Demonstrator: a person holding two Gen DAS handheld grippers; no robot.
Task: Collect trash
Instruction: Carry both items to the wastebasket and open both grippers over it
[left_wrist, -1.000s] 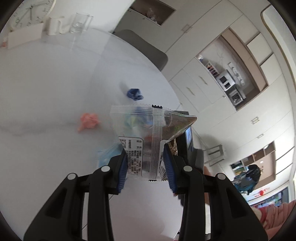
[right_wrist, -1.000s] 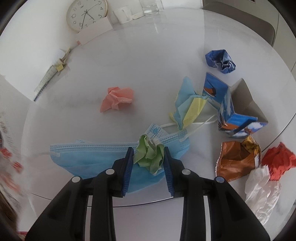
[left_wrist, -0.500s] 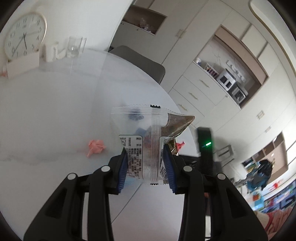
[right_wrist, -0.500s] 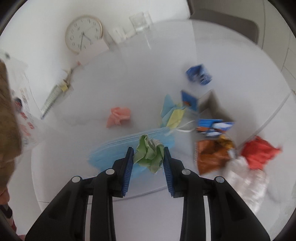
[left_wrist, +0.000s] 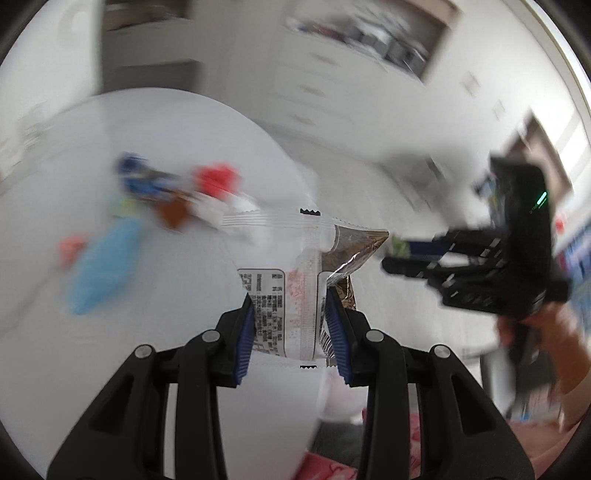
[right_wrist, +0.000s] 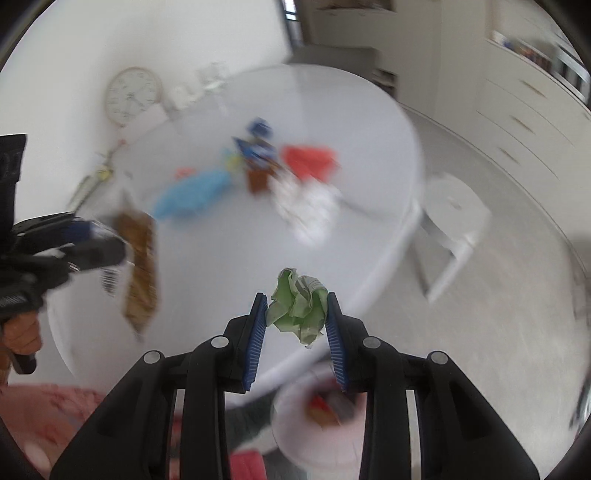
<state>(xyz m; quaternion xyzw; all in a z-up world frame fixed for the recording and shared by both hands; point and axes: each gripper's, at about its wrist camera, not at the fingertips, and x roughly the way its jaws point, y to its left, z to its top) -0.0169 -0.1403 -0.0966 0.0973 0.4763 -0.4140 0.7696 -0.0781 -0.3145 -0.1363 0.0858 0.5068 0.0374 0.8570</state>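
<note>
My left gripper (left_wrist: 290, 317) is shut on a clear plastic snack wrapper (left_wrist: 295, 266) with a foil corner, held up over the near edge of the round white table (left_wrist: 155, 295). My right gripper (right_wrist: 296, 317) is shut on a crumpled green paper ball (right_wrist: 298, 308), held above the table edge and over a white bin (right_wrist: 314, 428) with trash in it. The right gripper also shows in the left wrist view (left_wrist: 402, 254); the left one with its wrapper shows in the right wrist view (right_wrist: 99, 240).
On the table lie a blue face mask (right_wrist: 188, 192), red paper (right_wrist: 310, 158), a blue box (right_wrist: 258, 147), a brown wrapper (right_wrist: 258, 179) and white plastic (right_wrist: 306, 206). A clock (right_wrist: 131, 96) stands at the back. A white stool (right_wrist: 454, 221) stands on the floor to the right.
Both grippers have lifted and pulled back from the table with their trash. The right one now hangs over the white bin. The views are blurred by motion.
</note>
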